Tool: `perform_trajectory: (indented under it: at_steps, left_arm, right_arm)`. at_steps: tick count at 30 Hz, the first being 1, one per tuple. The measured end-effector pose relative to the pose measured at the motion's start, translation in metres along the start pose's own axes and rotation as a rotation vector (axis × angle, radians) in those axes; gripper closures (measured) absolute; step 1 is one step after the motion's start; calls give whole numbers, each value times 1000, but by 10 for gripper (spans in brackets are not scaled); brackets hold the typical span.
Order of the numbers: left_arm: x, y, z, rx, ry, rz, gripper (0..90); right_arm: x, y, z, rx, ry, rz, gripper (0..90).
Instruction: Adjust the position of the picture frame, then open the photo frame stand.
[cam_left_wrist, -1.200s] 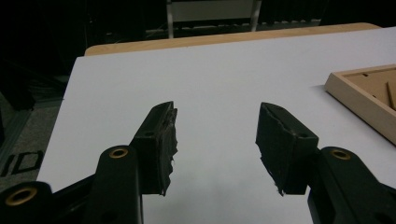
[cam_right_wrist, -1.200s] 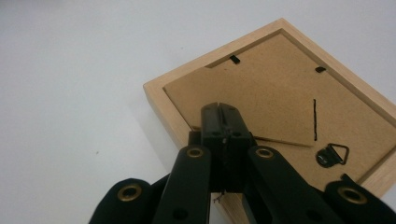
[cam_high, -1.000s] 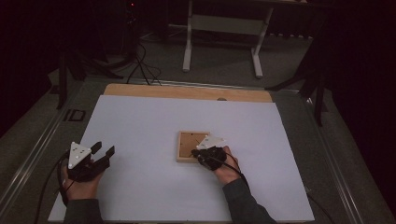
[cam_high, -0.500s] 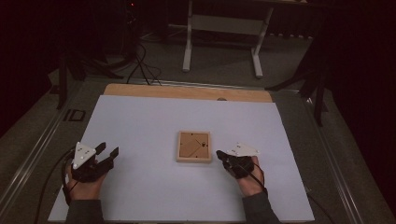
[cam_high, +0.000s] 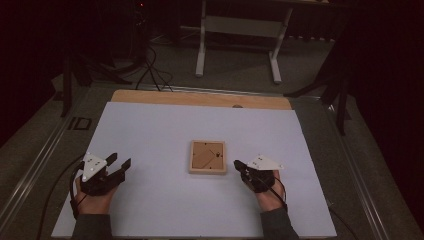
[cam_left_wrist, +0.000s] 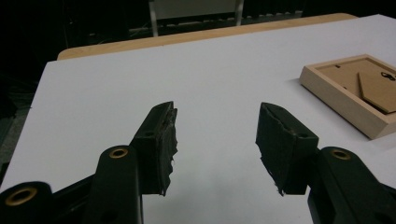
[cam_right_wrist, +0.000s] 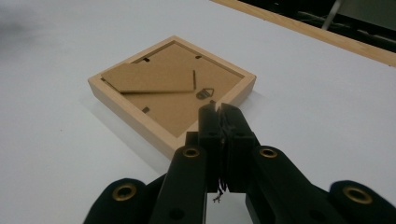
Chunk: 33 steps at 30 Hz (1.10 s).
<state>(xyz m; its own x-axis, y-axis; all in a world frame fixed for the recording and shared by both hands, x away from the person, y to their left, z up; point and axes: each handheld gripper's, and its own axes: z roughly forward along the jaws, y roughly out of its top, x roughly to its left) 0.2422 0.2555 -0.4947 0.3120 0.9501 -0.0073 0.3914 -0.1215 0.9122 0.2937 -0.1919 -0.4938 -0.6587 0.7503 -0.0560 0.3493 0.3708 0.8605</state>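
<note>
The picture frame (cam_high: 208, 156) lies face down mid-desk (cam_high: 150, 130). I've pulled my right gripper (cam_high: 239, 165) off it to just beside its right edge, jaws closed and empty; that step looks finished. My left gripper (cam_high: 119, 163) waits well apart, jaws wide, empty.

right gripper (cam_right_wrist: 220, 111): jaws together, empty | picture frame (cam_right_wrist: 140, 119): face-down, just ahead, seemingly untouched

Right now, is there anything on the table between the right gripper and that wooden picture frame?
Nothing visible. The right gripper, jaws shut and empty, sits just right of the picture frame, with only bare white table between them.
</note>
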Motion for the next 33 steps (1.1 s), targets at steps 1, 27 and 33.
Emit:
perform_trajectory:
  at_steps: [1,27,33]
  left_arm:
    - [-1,0,0,2,-2,4,472]
    - [-24,16,6,38,-113,50,537]
    - [-32,24,17,99,-171,56,540]
  right_arm:
    - [0,0,1,-1,3,2,875]
    - [14,2,29,27,48,10,897]
    - [16,0,37,55,57,16,897]
